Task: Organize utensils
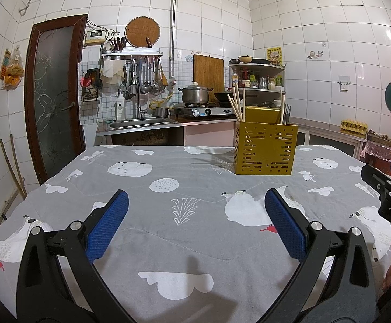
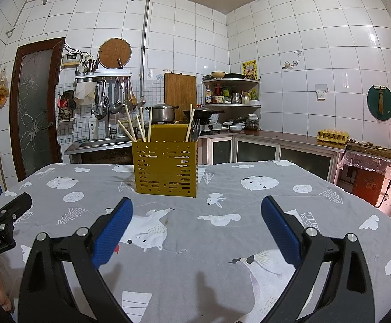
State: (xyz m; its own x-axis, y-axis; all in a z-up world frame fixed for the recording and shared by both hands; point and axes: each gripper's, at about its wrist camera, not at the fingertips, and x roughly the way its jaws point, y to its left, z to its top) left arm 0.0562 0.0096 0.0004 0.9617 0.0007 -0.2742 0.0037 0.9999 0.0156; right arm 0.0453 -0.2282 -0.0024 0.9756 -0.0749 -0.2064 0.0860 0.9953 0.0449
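Note:
A mustard-yellow slotted utensil holder [image 1: 265, 150] [image 2: 165, 168] stands upright on the grey patterned tablecloth [image 1: 190, 242] [image 2: 209, 245], towards the far side. Wooden chopsticks [image 1: 237, 105] [image 2: 137, 126] lean out of its left compartment. One more chopstick and a metal fork [image 1: 287, 113] [image 2: 195, 132] stick up on its right side. My left gripper [image 1: 196, 223] hovers open over the cloth, short of the holder and to its left, holding nothing. My right gripper [image 2: 196, 226] is open too, empty, in front of the holder and slightly right of it.
Each gripper's black frame shows at the edge of the other's view: the right gripper [image 1: 389, 191] and the left gripper [image 2: 1, 220]. Behind the table run a sink [image 1: 139, 122], a stove with a pot [image 1: 195, 94], a corner shelf [image 2: 231, 91] and a brown door [image 1: 55, 97].

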